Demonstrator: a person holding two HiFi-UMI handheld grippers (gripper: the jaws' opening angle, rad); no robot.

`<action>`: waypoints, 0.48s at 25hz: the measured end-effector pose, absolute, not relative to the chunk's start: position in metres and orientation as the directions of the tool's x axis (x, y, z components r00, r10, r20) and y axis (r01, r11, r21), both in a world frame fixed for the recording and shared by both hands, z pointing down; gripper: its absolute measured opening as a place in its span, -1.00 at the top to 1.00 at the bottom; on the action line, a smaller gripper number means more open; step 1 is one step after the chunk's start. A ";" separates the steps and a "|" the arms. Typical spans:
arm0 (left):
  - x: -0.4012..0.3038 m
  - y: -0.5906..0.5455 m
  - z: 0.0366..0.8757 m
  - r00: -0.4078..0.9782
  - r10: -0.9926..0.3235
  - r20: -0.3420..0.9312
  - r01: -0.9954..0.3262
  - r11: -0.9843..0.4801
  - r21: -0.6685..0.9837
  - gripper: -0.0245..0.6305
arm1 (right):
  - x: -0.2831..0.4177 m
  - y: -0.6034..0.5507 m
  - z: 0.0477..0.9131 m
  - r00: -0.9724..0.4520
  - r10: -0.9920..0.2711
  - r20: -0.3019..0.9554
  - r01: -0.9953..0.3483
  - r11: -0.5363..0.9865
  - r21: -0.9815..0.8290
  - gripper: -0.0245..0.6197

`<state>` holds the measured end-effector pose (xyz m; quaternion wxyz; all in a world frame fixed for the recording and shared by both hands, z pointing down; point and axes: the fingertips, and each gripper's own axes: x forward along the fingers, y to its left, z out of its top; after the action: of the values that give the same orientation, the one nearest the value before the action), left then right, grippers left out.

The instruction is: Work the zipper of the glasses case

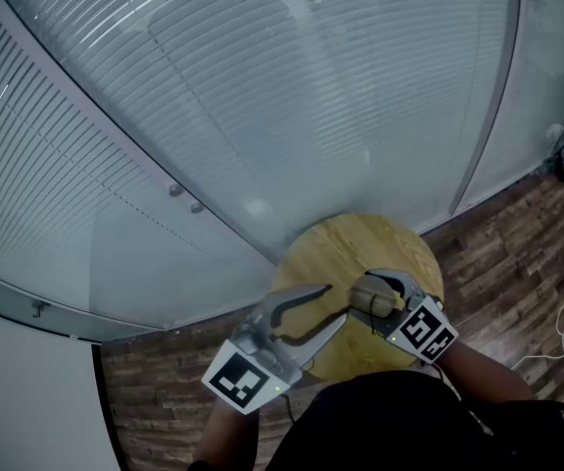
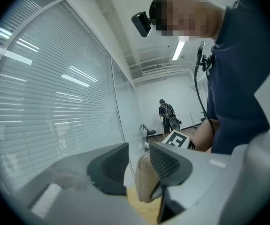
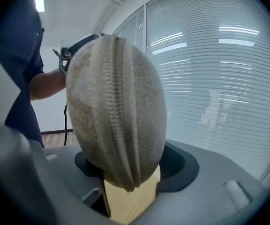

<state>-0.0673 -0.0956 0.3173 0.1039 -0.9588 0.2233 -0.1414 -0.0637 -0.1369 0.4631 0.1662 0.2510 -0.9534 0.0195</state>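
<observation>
The right gripper [image 3: 132, 165] was clamped on the glasses case [image 3: 118, 111], lifting it clear above the round table [image 1: 360, 243]. The case was gripped near one end and turned so that its zipper [image 3: 120, 107] ran down the exposed face, between the two pads rather than under either. That hold looked chosen to steady the case while leaving the zipper line free for the other tool.

The left gripper [image 2: 137, 165] was also above the table, on the side nearer the person, and pointed at the case's free end. Its jaws stood moderately apart and gripped nothing. The rounded end of the case sat in the gap, close against one pad, with clear space to the other. In the head view its fingertips [image 1: 327, 288] reached almost to the case. I judged it was placed there to find the zipper pull, though no view showed the pull itself.
</observation>
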 end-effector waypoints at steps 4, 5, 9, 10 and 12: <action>-0.067 -0.094 0.334 0.903 -0.356 0.241 -0.283 -0.914 -0.290 0.18 | -0.066 -0.128 0.447 -0.861 -0.405 0.306 -0.426 0.905 -0.001 0.03; -0.066 -0.091 0.338 0.915 -0.313 0.253 -0.233 -0.925 -0.300 0.17 | -0.066 -0.123 0.443 -0.875 -0.377 0.304 -0.399 0.917 -0.011 0.03; -0.061 -0.079 0.339 0.942 -0.200 0.270 -0.127 -0.956 -0.263 -0.14 | -0.072 -0.105 0.421 -0.916 -0.290 0.277 -0.299 0.954 0.011 0.03; -0.059 -0.078 0.337 0.944 -0.186 0.273 -0.112 -0.958 -0.263 -0.17 | -0.074 -0.103 0.417 -0.921 -0.278 0.272 -0.282 0.959 0.025 0.03; -0.054 -0.076 0.335 0.947 -0.164 0.276 -0.089 -0.960 -0.265 -0.22 | -0.076 -0.100 0.414 -0.926 -0.261 0.273 -0.258 0.965 0.048 0.03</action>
<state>-0.0538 -0.0759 0.3349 0.1256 -0.9786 0.0648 -0.1494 -0.0761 -0.0999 0.4139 0.1401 0.1323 -0.9812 -0.0055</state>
